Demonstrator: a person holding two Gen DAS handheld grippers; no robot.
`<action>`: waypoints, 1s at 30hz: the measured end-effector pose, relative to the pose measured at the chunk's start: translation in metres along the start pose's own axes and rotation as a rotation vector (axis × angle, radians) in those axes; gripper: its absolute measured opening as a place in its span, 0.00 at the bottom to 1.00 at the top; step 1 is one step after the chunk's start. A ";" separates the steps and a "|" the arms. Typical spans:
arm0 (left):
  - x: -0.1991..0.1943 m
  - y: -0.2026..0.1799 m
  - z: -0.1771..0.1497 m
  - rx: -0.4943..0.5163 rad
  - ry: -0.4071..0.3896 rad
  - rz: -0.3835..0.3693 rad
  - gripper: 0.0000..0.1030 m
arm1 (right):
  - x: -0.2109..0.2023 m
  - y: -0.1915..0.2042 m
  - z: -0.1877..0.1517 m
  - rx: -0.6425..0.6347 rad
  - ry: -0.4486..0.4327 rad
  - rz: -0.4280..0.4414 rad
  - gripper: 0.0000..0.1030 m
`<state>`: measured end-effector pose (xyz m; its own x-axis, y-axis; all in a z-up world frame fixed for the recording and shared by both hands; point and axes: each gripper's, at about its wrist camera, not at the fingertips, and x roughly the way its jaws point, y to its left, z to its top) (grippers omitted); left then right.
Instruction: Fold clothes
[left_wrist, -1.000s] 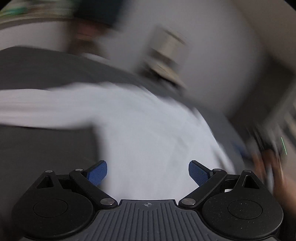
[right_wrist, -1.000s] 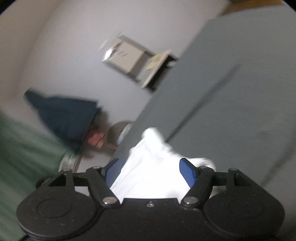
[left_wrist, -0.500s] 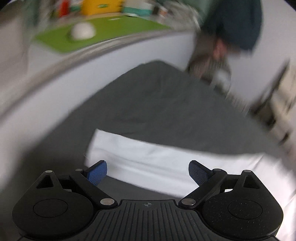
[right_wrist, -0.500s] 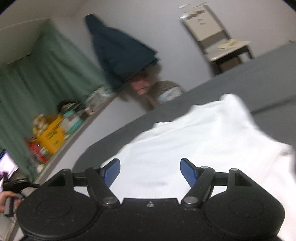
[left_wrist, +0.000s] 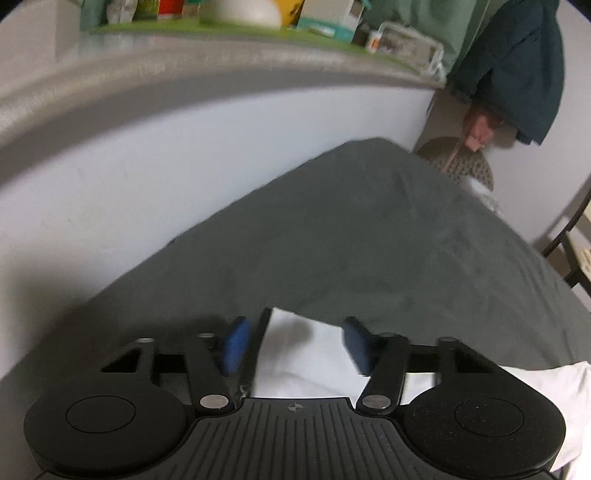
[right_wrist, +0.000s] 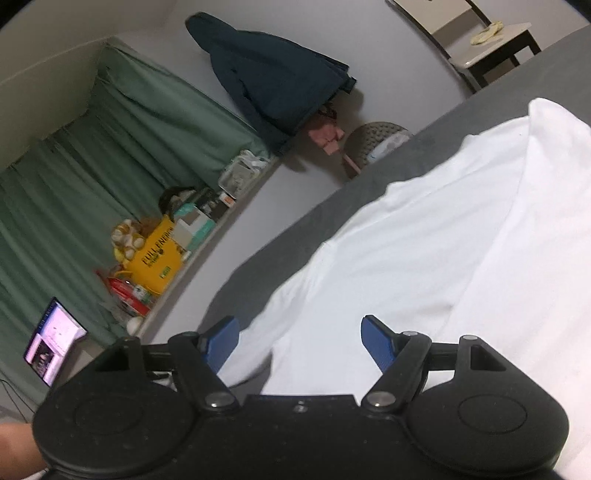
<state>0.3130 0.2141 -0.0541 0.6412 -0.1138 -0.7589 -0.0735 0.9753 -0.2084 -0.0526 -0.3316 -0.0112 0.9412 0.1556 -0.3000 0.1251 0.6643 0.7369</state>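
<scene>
Left wrist view records the largest item first: a bed covered by a dark grey sheet (left_wrist: 388, 240), filling the middle of the frame and running up against a pale wall. A white cotton garment (left_wrist: 306, 354) lies spread on that sheet, one squared end of it reaching up between the blue pads of the left gripper (left_wrist: 297, 345), with more of the cloth trailing off to the lower right. The jaws of the left gripper are closing, the cloth sits between them, and the pads do not yet press on it. A long ledge above the wall carries a green mat and assorted boxes, blurred. A dark teal jacket (left_wrist: 517, 62) hangs on the wall at upper right, and a round woven basket (left_wrist: 461, 162) stands on the floor beyond the far corner of the bed. In the right wrist view, the same white cotton garment (right_wrist: 424, 258) covers most of the right half of the frame, lying flat on the dark grey sheet (right_wrist: 332, 206), with one fold standing up at the far end. The right gripper (right_wrist: 299, 341) hovers over the near edge of the cloth with its jaws released, nothing clamped. Green curtains (right_wrist: 92, 155) hang at left, a yellow printed bag (right_wrist: 157, 254) sits on the ledge, and a small lit screen (right_wrist: 51, 343) glows at lower left.
</scene>
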 end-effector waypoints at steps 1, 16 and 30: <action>0.007 -0.002 -0.001 0.017 0.015 0.013 0.53 | 0.001 0.000 0.001 -0.004 -0.008 0.000 0.70; -0.050 -0.083 0.008 0.102 -0.284 -0.033 0.04 | -0.003 -0.005 0.009 0.015 -0.049 -0.029 0.70; -0.235 -0.374 -0.126 0.315 -0.248 -1.011 0.04 | -0.047 -0.039 0.060 0.186 0.031 -0.113 0.74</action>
<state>0.0939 -0.1482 0.1247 0.4338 -0.8844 -0.1719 0.7515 0.4605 -0.4725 -0.0831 -0.4090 0.0110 0.9079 0.1122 -0.4039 0.2881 0.5330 0.7955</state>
